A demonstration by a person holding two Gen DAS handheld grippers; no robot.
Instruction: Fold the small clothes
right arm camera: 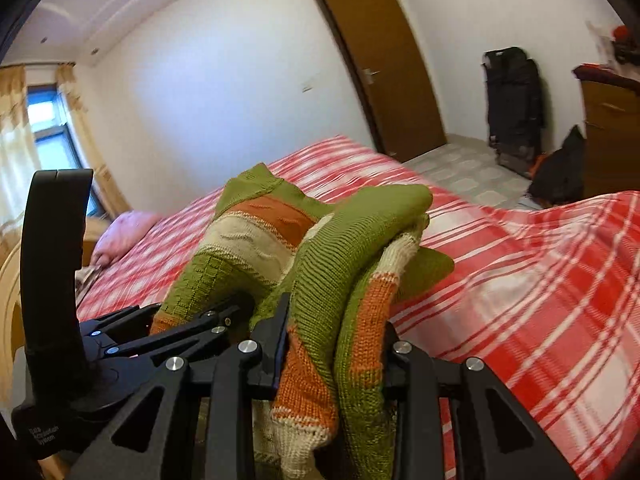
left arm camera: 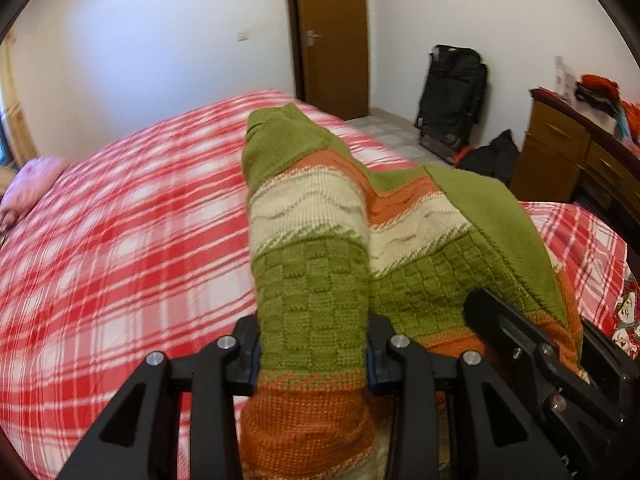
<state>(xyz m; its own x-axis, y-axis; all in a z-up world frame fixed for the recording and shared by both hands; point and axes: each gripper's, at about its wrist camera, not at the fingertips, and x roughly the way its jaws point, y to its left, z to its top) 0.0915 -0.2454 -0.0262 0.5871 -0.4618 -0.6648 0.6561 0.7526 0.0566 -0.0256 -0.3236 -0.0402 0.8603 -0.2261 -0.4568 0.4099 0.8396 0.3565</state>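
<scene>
A small knitted sweater in green, cream and orange stripes hangs above the red-and-white checked bed. My left gripper is shut on a bunched fold near its orange hem. The right gripper shows at the right of the left wrist view, buried in the same garment. In the right wrist view my right gripper is shut on a thick bundle of the sweater. The left gripper is close beside it on the left, holding the other part. The fingertips of both are hidden by knit.
A pink pillow lies at the bed's far left. Beyond the bed are a brown door, a black suitcase, dark bags on the tiled floor and a wooden dresser with piled clothes. A window is at the left.
</scene>
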